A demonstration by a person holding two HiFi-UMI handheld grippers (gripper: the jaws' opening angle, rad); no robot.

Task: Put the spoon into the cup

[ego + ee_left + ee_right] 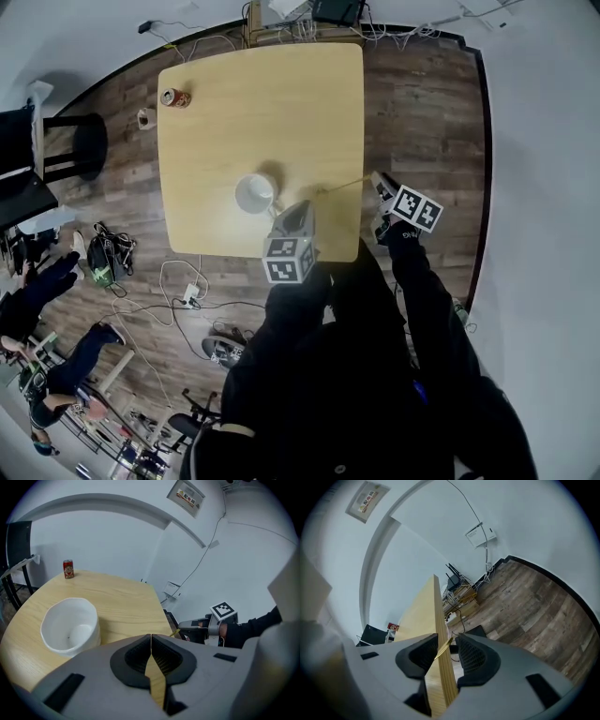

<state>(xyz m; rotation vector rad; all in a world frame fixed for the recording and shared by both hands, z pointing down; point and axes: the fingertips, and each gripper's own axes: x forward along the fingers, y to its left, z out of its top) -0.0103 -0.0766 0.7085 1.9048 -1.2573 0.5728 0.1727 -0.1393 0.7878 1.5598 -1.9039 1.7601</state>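
A white cup (pixel 254 193) (pixel 70 625) stands upright and empty near the front of the pale wooden table (pixel 262 112). A thin gold spoon (pixel 342 186) lies flat by the table's right edge, right of the cup. My left gripper (pixel 287 216) (pixel 151 641) hovers just in front of the cup and to its right, shut with nothing between its jaws. My right gripper (pixel 377 181) (pixel 446 651) is at the right edge of the table, open. The spoon's (pixel 443 648) end lies between its jaws, and the pads stand apart from it.
A red can (pixel 175 97) (pixel 68 569) stands at the table's far left corner. A black chair (pixel 56 150) is left of the table. Cables, bags and seated people (pixel 47 309) fill the wooden floor at front left. Boxes and wiring (pixel 300 14) sit beyond the far edge.
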